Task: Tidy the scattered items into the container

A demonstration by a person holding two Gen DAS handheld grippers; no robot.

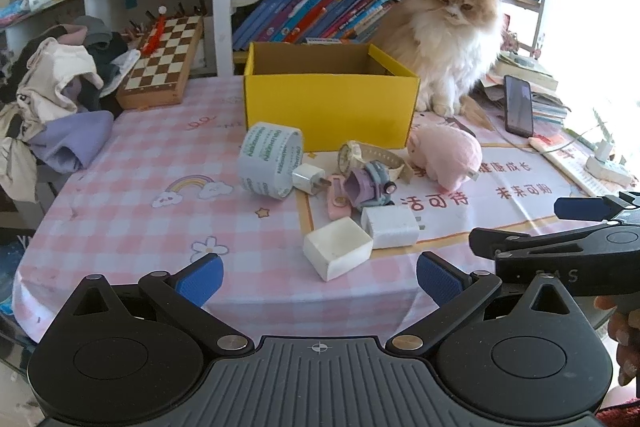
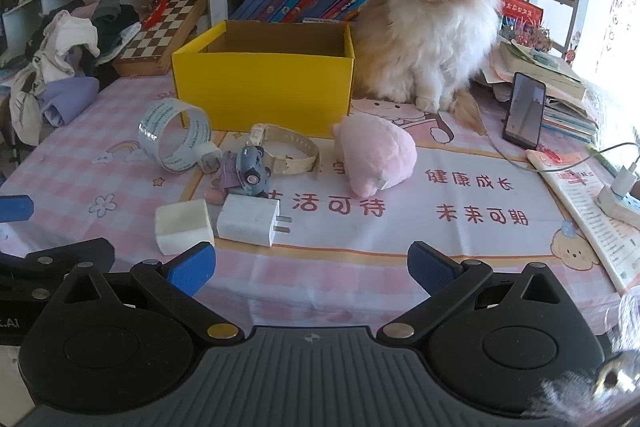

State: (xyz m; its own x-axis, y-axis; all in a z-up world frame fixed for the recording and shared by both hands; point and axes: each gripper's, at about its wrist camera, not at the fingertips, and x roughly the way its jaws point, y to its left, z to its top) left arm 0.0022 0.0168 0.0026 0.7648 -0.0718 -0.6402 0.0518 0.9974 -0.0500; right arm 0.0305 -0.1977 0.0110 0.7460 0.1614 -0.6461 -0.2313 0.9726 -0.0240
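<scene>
A yellow cardboard box (image 1: 328, 111) (image 2: 262, 89) stands open on the pink checked tablecloth. In front of it lie a tape roll (image 1: 268, 159) (image 2: 176, 139), a small white plug (image 1: 307, 179), a cream wristwatch (image 1: 372, 155) (image 2: 288, 147), a grey-purple toy car (image 1: 370, 187) (image 2: 250, 171), a pink plush (image 1: 448, 155) (image 2: 374, 155), a white charger (image 1: 390, 227) (image 2: 250, 221) and a white block (image 1: 338, 254) (image 2: 184, 227). My left gripper (image 1: 320, 281) is open, just short of the white block. My right gripper (image 2: 312, 267) is open, near the charger, holding nothing.
A fluffy orange-white cat (image 1: 448, 39) (image 2: 432, 23) sits right behind the box. A phone (image 1: 519, 105) (image 2: 524, 111) leans on books at right, with a power strip (image 2: 618, 201) beyond. A chessboard (image 1: 164, 63) and piled clothes (image 1: 52, 95) lie at left.
</scene>
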